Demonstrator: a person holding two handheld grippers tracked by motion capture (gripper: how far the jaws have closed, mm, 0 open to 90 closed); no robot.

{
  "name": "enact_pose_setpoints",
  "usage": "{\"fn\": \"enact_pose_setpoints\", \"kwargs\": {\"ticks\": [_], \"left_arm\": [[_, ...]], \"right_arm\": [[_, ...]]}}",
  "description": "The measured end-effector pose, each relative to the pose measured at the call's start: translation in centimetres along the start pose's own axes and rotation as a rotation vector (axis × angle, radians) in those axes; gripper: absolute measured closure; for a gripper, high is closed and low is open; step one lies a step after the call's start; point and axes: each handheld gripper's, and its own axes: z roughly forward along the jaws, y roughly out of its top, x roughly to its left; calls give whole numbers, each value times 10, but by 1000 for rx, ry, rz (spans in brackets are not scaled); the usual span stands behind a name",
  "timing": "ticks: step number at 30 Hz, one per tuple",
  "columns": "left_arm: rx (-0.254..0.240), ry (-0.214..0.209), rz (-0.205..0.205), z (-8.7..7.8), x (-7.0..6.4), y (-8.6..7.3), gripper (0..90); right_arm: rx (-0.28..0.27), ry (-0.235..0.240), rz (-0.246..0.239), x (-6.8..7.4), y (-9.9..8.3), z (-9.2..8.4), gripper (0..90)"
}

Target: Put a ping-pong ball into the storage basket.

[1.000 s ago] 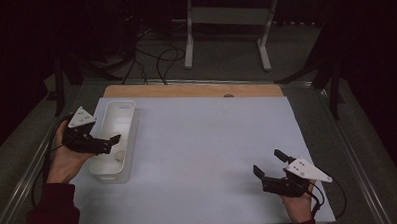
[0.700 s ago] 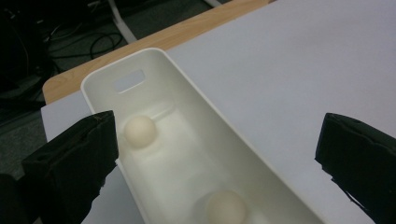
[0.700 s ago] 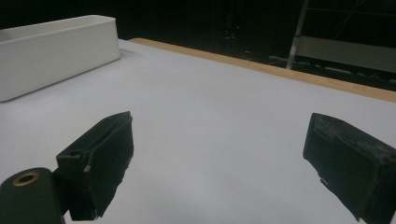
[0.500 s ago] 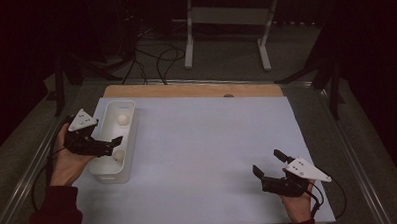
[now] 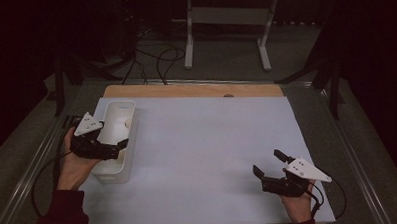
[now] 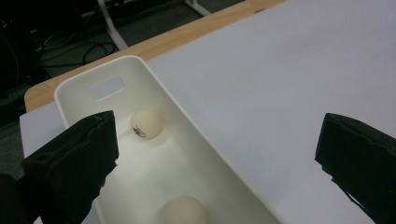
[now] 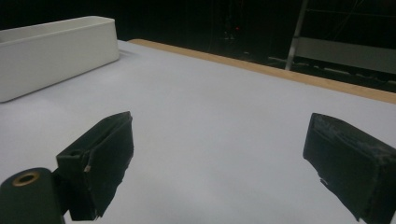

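Observation:
A white oblong bin [image 5: 113, 170] stands at the left of the white sheet [image 5: 207, 141]. In the left gripper view two cream balls lie in the bin [image 6: 196, 130]: one [image 6: 146, 124] near the far end with the handle slot, one [image 6: 183, 211] closer. The far ball [image 5: 128, 123] also shows from above. My left gripper [image 5: 118, 147] hovers over the bin's near half, open, nothing between its jaws [image 6: 219, 154]. My right gripper [image 5: 266, 161] rests open near the front right corner, also empty [image 7: 224, 158], pointing toward the bin [image 7: 56, 51].
A wooden strip [image 5: 195, 89] runs along the table's far edge. Metal rails [image 5: 33, 173] frame both sides. Beyond the table are a white stand [image 5: 223, 21] and cables [image 5: 159, 58] on the dark floor. Bare sheet lies between the two grippers.
A ball has come into view in the bin's far half and shifted a little. The left gripper stays over the bin's near half. The right gripper has not moved.

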Motion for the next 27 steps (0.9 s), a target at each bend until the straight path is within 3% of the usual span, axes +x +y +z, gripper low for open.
{"fn": "enact_pose_setpoints", "kwargs": {"ticks": [16, 27], "left_arm": [[-23, -5, 0, -4, -14, -8, 0], [-64, -26, 1, -4, -32, -20, 0]], "right_arm": [[-4, -2, 9, -2, 0, -1, 78], [-10, -8, 5, -2, 1, -1, 78]]}}
